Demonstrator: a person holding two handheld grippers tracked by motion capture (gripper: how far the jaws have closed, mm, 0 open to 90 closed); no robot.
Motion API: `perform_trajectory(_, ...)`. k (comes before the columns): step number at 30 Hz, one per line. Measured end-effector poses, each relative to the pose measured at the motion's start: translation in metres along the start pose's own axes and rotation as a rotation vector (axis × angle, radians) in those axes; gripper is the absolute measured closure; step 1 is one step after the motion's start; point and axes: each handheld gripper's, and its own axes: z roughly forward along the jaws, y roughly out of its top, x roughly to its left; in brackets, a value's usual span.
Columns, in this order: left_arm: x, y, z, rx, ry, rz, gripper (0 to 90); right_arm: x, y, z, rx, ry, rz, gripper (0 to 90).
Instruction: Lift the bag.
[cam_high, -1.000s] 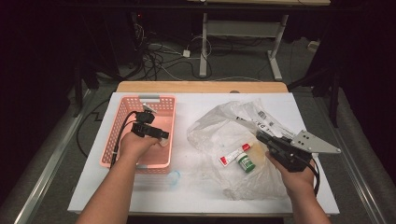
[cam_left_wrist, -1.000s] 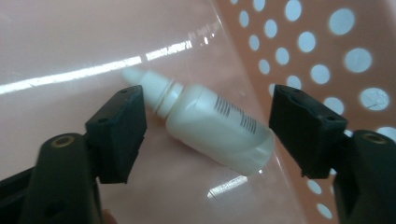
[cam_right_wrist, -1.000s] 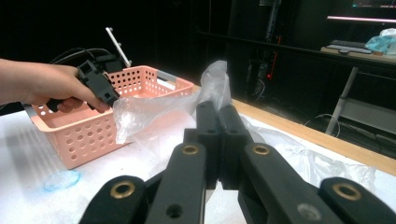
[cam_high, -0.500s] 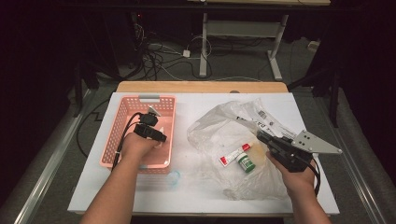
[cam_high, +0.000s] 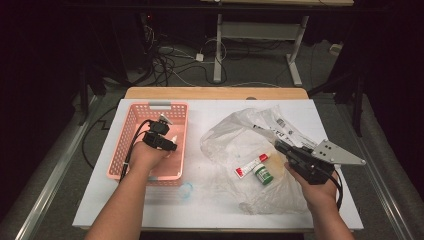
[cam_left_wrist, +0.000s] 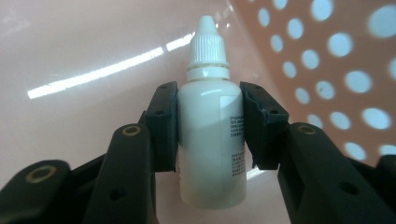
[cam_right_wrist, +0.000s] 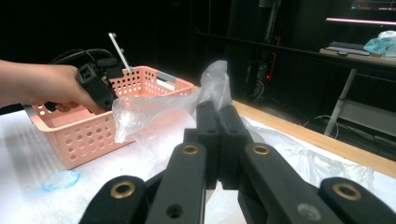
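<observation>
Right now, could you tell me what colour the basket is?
Pink basket, clearest in the high view.

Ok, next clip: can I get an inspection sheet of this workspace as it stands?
Surface: white table, wooden strip along its far edge.
Job's things: white dropper bottle inside the pink basket; clear plastic bag spread at the right.
Clutter: red-and-white tube and green-capped jar at the bag; small clear round lid in front of the basket.
Grippers: left gripper has just been closing, pads now on the bottle's sides; right gripper shut, pinching the bag's film.
Cables: black cable trails over the basket; loose floor cables behind the table.
Surroundings: dark room, desk frame beyond.
</observation>
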Motion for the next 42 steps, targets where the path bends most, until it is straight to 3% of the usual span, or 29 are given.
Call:
perform_trajectory(6, 0.001, -0.005, -0.016, -0.055, -0.012, 0.013, 58.1, 0.002, 0.000, 0.001, 0.001, 0.003, -0.001, 89.7)
perform_trajectory(10, 0.000, -0.010, -0.027, -0.116, -0.043, 0.018, 58.1, 0.002, 0.000, 0.000, 0.001, 0.002, -0.001, 89.7)
perform_trajectory(20, -0.012, -0.030, -0.048, -0.247, -0.074, 0.072, 58.1, 0.002, 0.000, 0.000, 0.006, 0.002, -0.002, 89.7)
perform_trajectory(32, -0.022, -0.059, -0.064, -0.392, -0.094, 0.101, 58.1, 0.003, 0.000, 0.000, 0.004, -0.001, -0.003, 89.8)
perform_trajectory(42, -0.033, -0.083, -0.066, -0.465, -0.102, 0.125, 58.2, 0.003, -0.001, 0.001, 0.007, 0.000, -0.008, 89.8)
